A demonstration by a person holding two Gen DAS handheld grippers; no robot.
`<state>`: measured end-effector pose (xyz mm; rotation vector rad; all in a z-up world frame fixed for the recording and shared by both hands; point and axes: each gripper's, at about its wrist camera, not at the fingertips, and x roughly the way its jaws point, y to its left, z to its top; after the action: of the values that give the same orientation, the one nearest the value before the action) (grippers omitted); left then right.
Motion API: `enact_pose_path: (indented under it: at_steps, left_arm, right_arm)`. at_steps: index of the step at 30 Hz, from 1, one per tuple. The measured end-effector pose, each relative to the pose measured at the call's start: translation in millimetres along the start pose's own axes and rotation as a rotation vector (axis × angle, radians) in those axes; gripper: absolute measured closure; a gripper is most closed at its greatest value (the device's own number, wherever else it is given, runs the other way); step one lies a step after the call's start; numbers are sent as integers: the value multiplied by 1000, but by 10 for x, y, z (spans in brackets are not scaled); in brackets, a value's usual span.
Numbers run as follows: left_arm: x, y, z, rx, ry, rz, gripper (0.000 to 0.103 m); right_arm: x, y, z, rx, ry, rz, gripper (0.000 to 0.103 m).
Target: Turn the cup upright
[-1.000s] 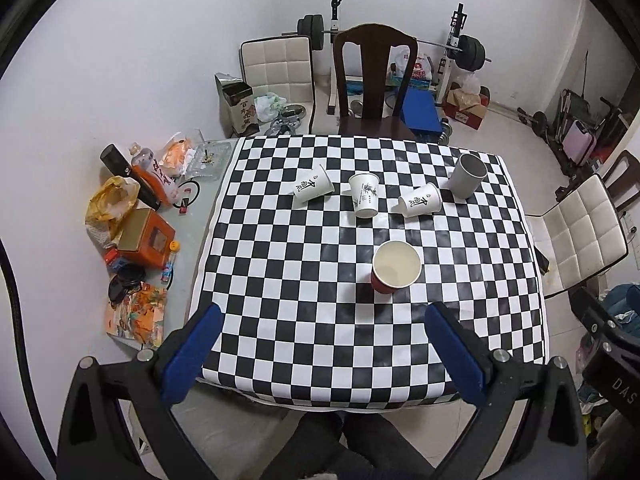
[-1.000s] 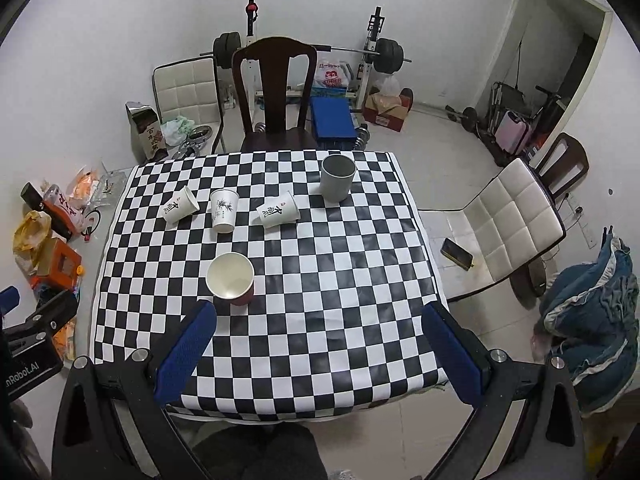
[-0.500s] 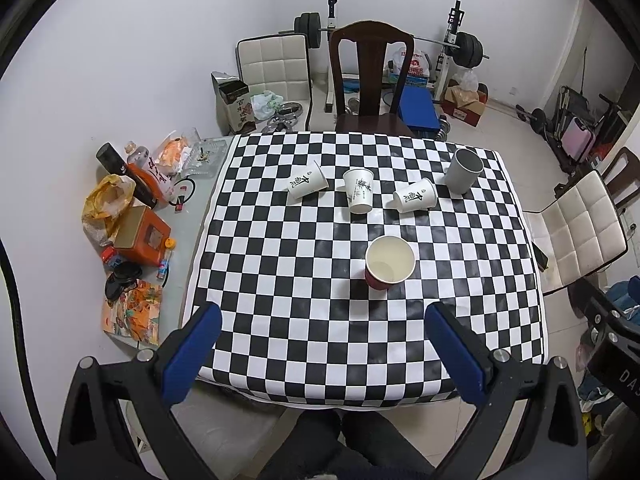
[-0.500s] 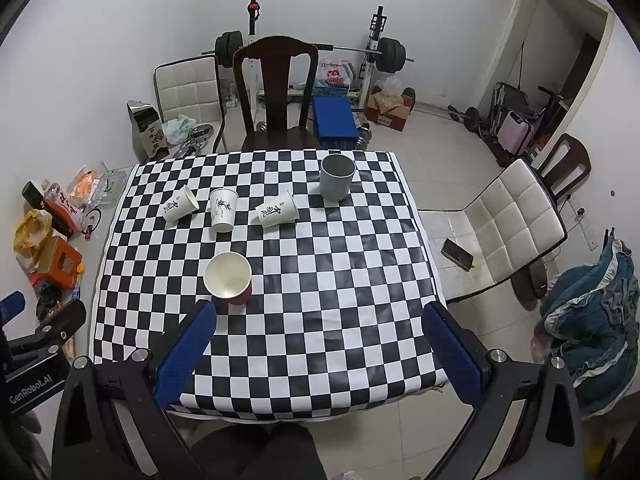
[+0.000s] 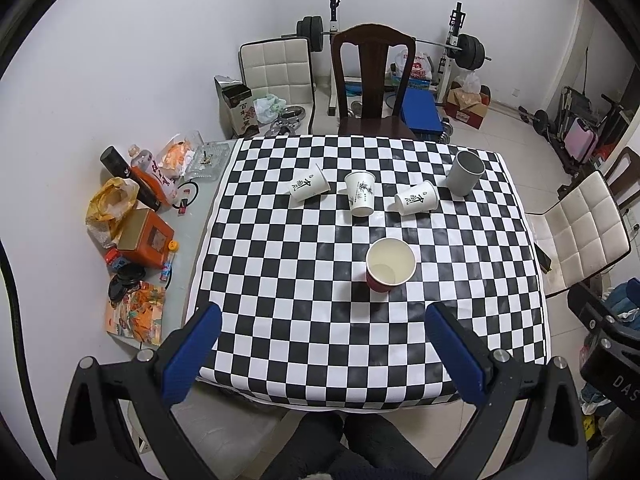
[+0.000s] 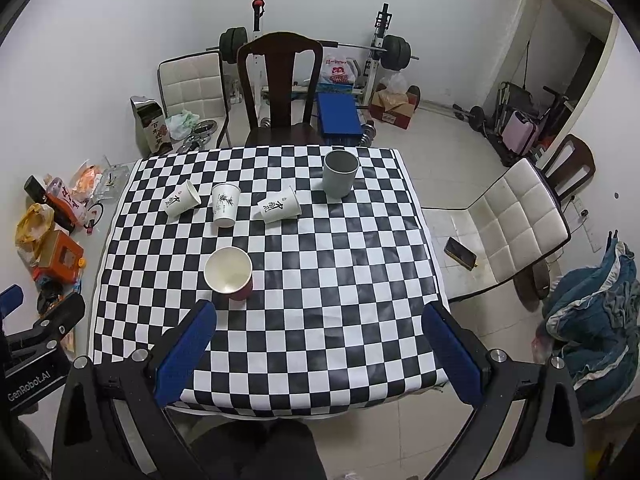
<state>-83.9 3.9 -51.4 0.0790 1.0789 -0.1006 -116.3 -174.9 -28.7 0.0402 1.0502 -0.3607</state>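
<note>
While both grippers hang high above the near edge of the table point(image 5: 256, 364), their blue pads are spread wide and hold nothing: the left gripper point(image 5: 324, 344) and the right gripper point(image 6: 320, 344) are well apart from every cup. On the checkered cloth, a red cup point(image 5: 390, 265) stands upright with its pale inside showing. Beyond the red cup, toward the dark chair point(image 5: 374, 76), three white paper cups make a row. The left cup point(image 5: 309, 188) and the right cup point(image 5: 417, 199) lie on their sides, black characters showing. The middle cup point(image 5: 361, 193), printed with a sprig, looks upright. A grey cup point(image 5: 464, 173) stands upright right of that row, near the far corner.
</note>
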Motion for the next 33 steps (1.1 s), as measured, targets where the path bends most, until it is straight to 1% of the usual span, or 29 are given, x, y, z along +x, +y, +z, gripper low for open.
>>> enact_pose_path:
  at_steps: [1,3,8,10,14,15,29,30,32,33]
  left_arm:
    - [-2,0,-1,0,-1,3,0]
    - [6,4,2,-1,1,2,0]
    - [-1,21,-10,3,-2,2,0]
    - [-17,29,-17,3,-5,6,0]
    - [10,31,-11,7,-4,5,0]
    - [3,32,-15,9,-4,5,0]
    - [38,32,-11,3,-6,8,0]
    - [42,33,-9,3,-6,8,0]
    - [45,34,-11,3,-6,8,0]
    - [48,35,-10,2,-6,9,0]
  right_arm:
    - [-46,-30,0,0,0,1,0]
    - [7,5,2,0,0,0,0]
    - [-46,-32,4,0,0,1,0]
    - [-3,0,5,2,1,1,0]
    - [-64,-42,8,2,-2,2,0]
    - [-12,-11,7,1,-1,1,0]
    - [-64,-43,14,3,1,1,0]
    - [-21,-11,7,2,1,3,0]
    - [-72,-46,13,1,-2,2,0]
    - [-24,-17,7,1,0,3,0]
